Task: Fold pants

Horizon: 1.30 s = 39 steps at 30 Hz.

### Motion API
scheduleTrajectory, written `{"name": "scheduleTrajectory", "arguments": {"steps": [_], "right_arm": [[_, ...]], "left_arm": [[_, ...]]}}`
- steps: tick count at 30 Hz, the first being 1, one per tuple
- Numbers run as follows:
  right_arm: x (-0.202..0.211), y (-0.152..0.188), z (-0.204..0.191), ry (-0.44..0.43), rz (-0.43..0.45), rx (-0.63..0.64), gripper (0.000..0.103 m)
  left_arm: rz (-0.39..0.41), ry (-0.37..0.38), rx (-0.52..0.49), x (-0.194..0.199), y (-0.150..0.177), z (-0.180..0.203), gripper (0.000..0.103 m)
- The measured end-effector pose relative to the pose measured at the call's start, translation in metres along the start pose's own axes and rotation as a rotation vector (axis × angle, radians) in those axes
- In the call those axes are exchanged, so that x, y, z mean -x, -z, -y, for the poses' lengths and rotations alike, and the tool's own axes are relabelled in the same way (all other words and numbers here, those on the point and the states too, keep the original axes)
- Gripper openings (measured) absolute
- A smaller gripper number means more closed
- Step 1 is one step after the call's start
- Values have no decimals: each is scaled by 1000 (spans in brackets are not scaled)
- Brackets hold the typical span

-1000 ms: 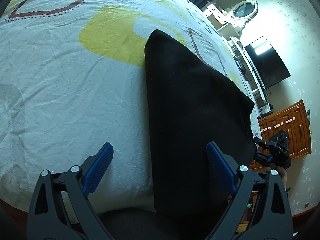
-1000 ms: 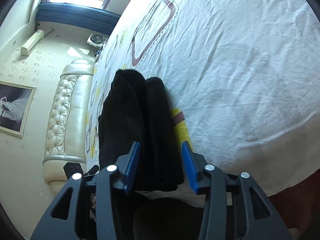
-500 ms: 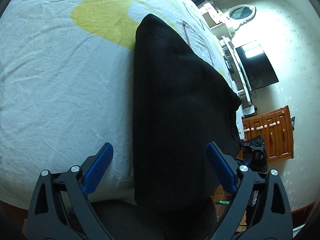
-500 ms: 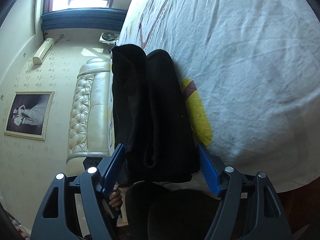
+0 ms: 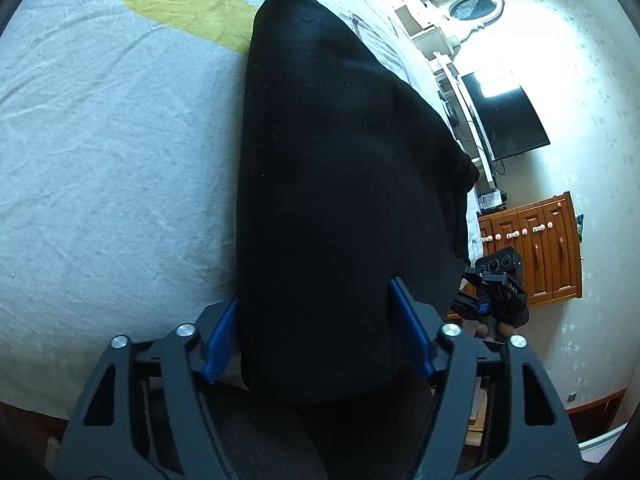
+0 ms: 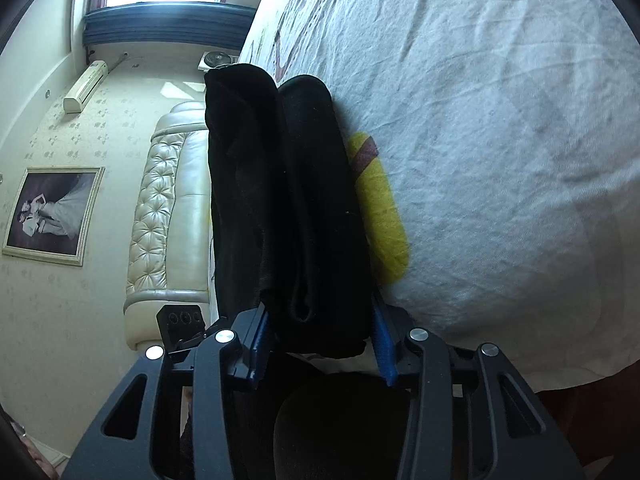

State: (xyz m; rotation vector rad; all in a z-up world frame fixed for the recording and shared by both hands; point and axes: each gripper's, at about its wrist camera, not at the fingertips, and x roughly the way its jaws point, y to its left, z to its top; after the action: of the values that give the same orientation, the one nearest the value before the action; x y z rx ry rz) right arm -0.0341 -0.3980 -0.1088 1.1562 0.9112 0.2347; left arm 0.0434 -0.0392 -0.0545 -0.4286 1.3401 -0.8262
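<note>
The black pants (image 5: 340, 184) lie folded in a thick stack on the bed, seen end-on in the right wrist view (image 6: 288, 208) as layered folds. My left gripper (image 5: 316, 340) has its blue pads pressed against both sides of the stack's near end. My right gripper (image 6: 320, 344) is likewise shut on the other end of the stack, its blue pads against the fabric. The right gripper's body also shows in the left wrist view (image 5: 496, 292), and the left one in the right wrist view (image 6: 180, 320).
The bed sheet (image 5: 100, 160) is white with yellow and maroon shapes. A padded headboard (image 6: 168, 208) and framed picture (image 6: 52, 216) are at the left. A television (image 5: 504, 120) and wooden cabinet (image 5: 536, 252) stand beyond the bed.
Both grippers moved in over the ends of the folded pants and closed on them; the left jaws were wide open a second ago, the right ones opened and closed again.
</note>
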Motion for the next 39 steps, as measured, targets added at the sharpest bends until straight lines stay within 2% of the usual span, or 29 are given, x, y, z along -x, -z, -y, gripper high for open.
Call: {"name": "scheduleTrajectory", "arguments": {"steps": [7, 16, 18, 20, 21, 23, 24, 28, 29, 31, 35, 39], "right_arm": [[3, 0, 4, -12, -1, 3, 42], [6, 2, 6, -13, 3, 4, 42], [6, 3, 8, -20, 5, -1, 42], [7, 3, 9, -30, 9, -6, 43], [7, 3, 11, -37, 14, -4, 45], [9, 3, 10, -50, 13, 3, 52], [11, 2, 7, -41, 10, 12, 55], [33, -7, -17, 82, 55, 127, 68], [39, -10, -23, 97, 73, 160, 70], [45, -19, -32, 76, 94, 201, 75], [27, -45, -37, 54, 73, 237, 76], [-2, -74, -43, 116, 63, 324, 76]], "left_arm": [[3, -17, -21, -3, -3, 3, 56], [6, -21, -28, -1, 2, 0, 55], [7, -21, -34, -2, 2, 1, 58], [13, -2, -21, -2, 3, 0, 67], [18, 16, -6, -2, 3, -1, 70], [31, 52, 27, 0, 3, -4, 84], [38, 53, 41, 2, 4, -4, 85], [77, 56, 32, 22, -1, -2, 87], [91, 59, 19, 27, -5, -2, 88], [125, 50, -23, 33, -16, -4, 91], [163, 7, -63, 29, -46, -11, 91], [152, 22, -99, 14, -73, -14, 91]]}}
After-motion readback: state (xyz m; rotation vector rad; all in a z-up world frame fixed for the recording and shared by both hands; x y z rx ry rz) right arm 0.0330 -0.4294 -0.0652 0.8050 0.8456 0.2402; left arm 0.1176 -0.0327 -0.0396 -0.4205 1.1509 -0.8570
